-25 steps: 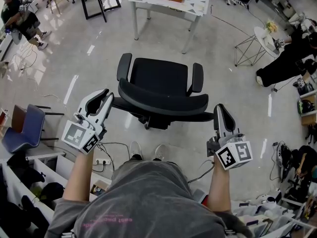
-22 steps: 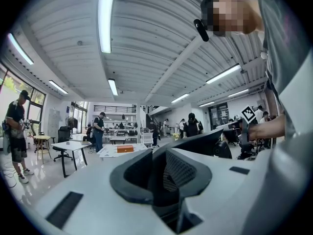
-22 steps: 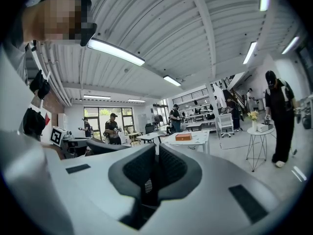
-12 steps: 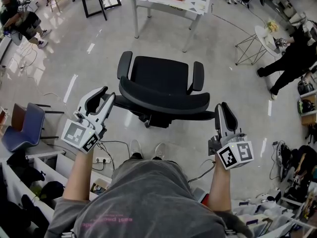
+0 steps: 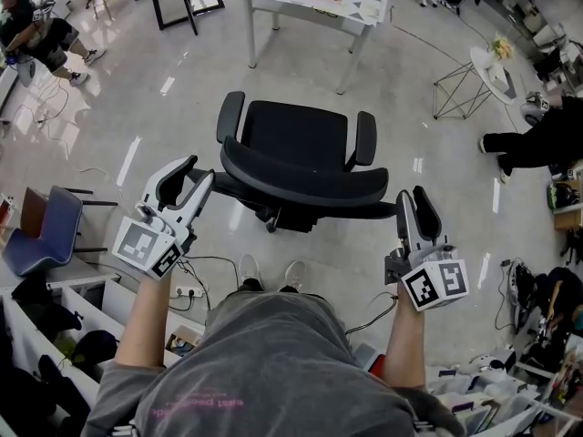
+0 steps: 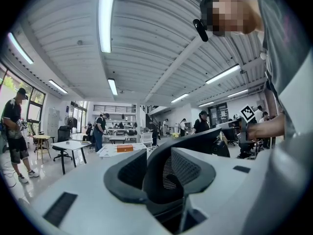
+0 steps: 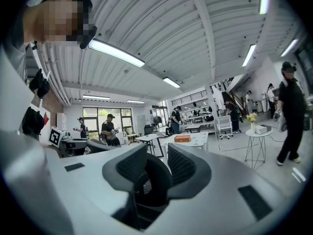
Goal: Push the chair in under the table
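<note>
On the glossy workshop floor the chair (image 5: 296, 135) sits mid-frame, well short of the table (image 5: 355, 7) at top centre, and since the left gripper (image 5: 196, 173) and right gripper (image 5: 414, 197) have just been opening their jaws, now partly apart and loose around the backrest (image 5: 305, 185) ends, a push could slip and swivel it.

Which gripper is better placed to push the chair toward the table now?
Left, probably. Both grippers' jaws have just been opening. The left gripper has the chair backrest end between its jaws; the right gripper sits beside the other end, nothing between them.
</note>
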A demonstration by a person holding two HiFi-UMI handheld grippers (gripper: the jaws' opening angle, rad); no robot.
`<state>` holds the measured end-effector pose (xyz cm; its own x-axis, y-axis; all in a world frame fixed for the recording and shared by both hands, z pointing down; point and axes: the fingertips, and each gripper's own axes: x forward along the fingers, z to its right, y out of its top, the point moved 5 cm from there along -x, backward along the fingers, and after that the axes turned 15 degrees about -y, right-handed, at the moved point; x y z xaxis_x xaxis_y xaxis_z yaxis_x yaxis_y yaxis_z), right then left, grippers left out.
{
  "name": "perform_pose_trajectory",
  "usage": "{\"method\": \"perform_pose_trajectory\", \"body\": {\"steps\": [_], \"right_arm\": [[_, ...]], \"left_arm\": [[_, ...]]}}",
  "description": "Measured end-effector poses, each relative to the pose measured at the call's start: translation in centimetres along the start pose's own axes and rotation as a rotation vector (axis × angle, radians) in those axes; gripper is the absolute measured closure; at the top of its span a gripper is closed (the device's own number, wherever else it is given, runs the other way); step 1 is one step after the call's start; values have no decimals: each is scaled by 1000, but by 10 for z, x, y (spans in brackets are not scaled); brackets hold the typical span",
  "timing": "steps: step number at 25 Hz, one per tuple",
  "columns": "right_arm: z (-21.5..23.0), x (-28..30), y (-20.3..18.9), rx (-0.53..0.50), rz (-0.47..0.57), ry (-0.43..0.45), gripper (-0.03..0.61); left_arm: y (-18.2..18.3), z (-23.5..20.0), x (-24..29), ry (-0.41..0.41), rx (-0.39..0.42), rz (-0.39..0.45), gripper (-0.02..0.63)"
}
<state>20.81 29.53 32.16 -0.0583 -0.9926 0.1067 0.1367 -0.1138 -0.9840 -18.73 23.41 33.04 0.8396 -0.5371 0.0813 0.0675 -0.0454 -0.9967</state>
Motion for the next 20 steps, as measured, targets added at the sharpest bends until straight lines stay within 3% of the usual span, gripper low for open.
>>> {"method": "perform_pose_trajectory", "body": {"steps": [20], "right_arm": [[0, 2, -16, -35, -53, 50, 362]], "left_arm": [[-14, 1, 7, -38, -16, -63, 387]]}}
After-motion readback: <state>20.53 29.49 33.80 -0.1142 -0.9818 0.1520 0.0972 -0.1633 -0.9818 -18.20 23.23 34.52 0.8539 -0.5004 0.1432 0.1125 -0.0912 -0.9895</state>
